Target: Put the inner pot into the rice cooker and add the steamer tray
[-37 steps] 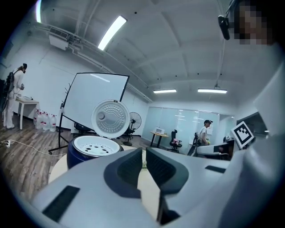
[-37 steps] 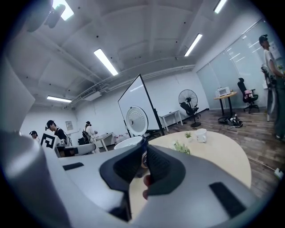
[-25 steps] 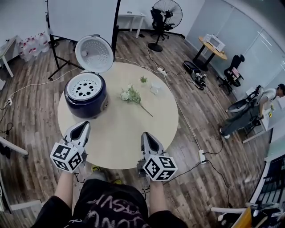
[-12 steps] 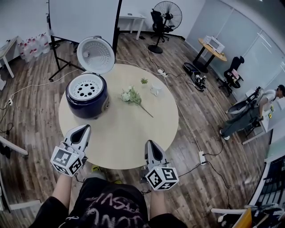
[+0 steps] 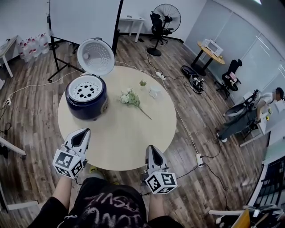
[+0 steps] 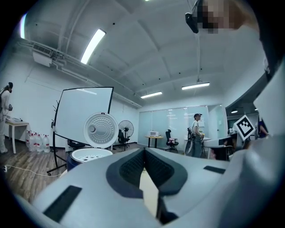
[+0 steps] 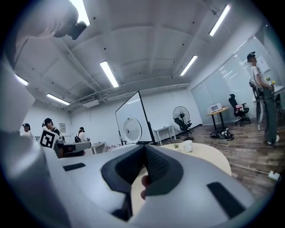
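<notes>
The dark blue rice cooker point(image 5: 86, 101) stands at the left of the round table, its lid point(image 5: 95, 56) swung up and open. A white perforated steamer tray point(image 5: 84, 88) sits in its mouth; any inner pot beneath it is hidden. My left gripper point(image 5: 82, 133) hovers over the table's near edge, short of the cooker, shut and empty. My right gripper point(image 5: 151, 148) is at the near edge further right, also shut with nothing in it. In the left gripper view the cooker point(image 6: 84, 157) and lid point(image 6: 100, 130) lie ahead to the left of the left gripper point(image 6: 144, 153). The right gripper point(image 7: 144, 150) points level across the table.
On the beige table point(image 5: 120, 133) lie a spray of white flowers point(image 5: 131, 98), a tiny potted plant point(image 5: 143, 83) and a white cup point(image 5: 154, 91). A whiteboard stand point(image 5: 84, 18), a fan point(image 5: 166, 13) and a person point(image 5: 249, 113) are around it on the wooden floor.
My right gripper has drawn back toward the table's near edge. The left gripper has barely shifted. Both stay shut and empty.
</notes>
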A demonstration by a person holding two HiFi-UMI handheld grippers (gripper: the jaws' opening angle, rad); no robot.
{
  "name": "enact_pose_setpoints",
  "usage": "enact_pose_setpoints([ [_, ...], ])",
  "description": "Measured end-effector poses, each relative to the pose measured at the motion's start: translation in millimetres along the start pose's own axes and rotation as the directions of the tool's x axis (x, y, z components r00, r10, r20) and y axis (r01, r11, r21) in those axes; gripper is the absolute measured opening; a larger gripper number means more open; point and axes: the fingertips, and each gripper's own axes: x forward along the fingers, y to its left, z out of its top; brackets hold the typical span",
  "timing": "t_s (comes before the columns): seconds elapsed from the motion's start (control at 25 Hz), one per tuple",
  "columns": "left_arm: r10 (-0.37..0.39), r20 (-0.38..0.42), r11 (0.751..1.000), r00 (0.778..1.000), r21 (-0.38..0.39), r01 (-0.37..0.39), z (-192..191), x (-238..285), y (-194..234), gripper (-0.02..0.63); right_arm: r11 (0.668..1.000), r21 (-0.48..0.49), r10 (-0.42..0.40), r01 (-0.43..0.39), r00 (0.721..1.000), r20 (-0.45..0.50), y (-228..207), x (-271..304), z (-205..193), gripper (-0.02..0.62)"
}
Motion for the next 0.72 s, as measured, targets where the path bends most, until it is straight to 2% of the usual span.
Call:
enact_pose_setpoints([
  [0.56,0.060,0.052,0.997,0.997,-0.045,-0.058,-4.1,-13.6,18.7,0.011,0.997,-0.040,-0.062,0.061,0.998,-0.013,-5.8,-6.1,-9.7,0.003],
  [0.72,0.060,0.044,0.997,0.997,-0.049,-0.058,-8.5,-15.1,18.3,0.011,0.993,-0.061,-0.099,0.098,0.995,-0.013,-11.9,-10.3,-9.4,0.003],
])
